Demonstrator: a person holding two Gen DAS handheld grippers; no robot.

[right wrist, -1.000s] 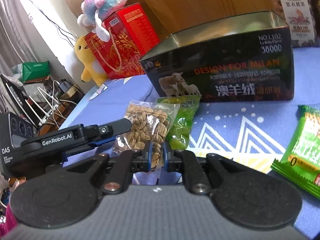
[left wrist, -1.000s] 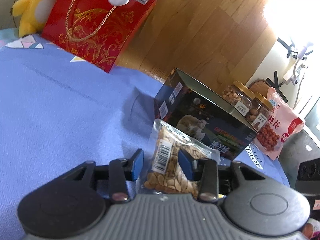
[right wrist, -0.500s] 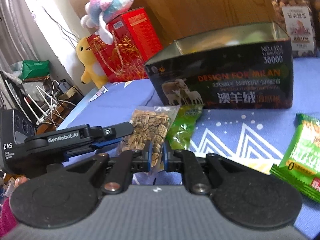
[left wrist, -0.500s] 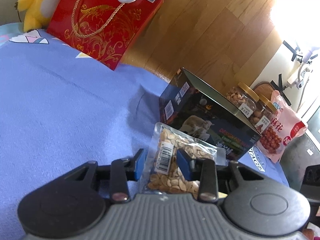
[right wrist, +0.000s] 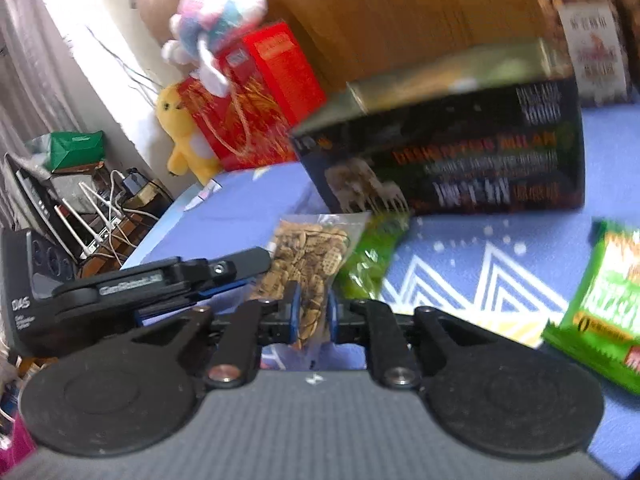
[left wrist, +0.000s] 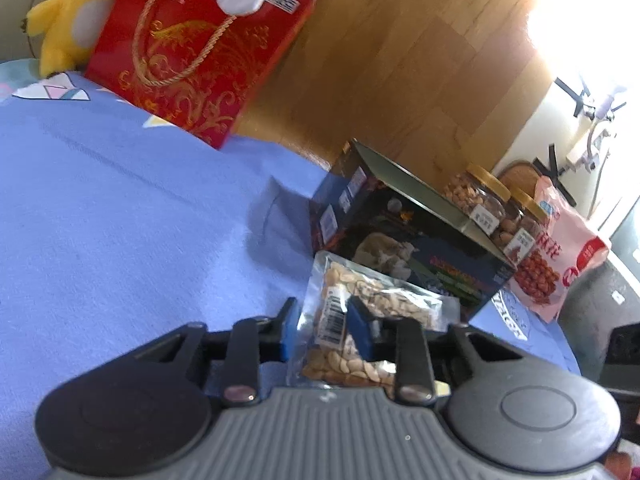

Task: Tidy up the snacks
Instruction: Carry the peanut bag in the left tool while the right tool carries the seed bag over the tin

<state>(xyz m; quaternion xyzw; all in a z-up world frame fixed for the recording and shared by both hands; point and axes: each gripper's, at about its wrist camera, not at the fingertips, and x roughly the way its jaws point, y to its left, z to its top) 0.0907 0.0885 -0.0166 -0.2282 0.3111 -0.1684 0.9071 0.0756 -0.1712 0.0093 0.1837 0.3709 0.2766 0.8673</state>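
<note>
1. The left gripper (left wrist: 322,330) has just been closing its blue-padded fingers (left wrist: 359,330) on a clear, crinkly plastic packet of pale nuts (left wrist: 352,320); the pads now press on the packet around its barcode label.
2. The right gripper (right wrist: 311,314) pinches the near end of the same packet between nearly closed fingers (right wrist: 291,312). In the right wrist view the left gripper's black body comes in from the left, beside the packet.
3. The packet hangs just in front of an open, dark, rectangular box (left wrist: 404,236), glossy, printed with sheep and orange lettering, which stands on a soft blue cloth (left wrist: 120,220) with white triangle patterns near the far edge.
4. A green, shiny packet (right wrist: 370,256) lies flat on the cloth, touching the nut packet's right side and reaching the foot of the box.
5. Another green wrapper (right wrist: 600,308) with yellow print lies near the cloth's right edge, well apart from the box.
6. Behind the box stand two round clear jars (left wrist: 480,200) with yellow lids, full of nuts, and beside them a pink pouch (left wrist: 556,256).
7. At the far left corner a red gift box (left wrist: 192,56) with gold scrollwork and a twisted cord handle stands upright; a yellow plush toy (left wrist: 60,20) leans beside it and a pastel plush toy (right wrist: 220,20) sits on top.
8. A wood-grain panel (left wrist: 400,60) rises behind.
</note>
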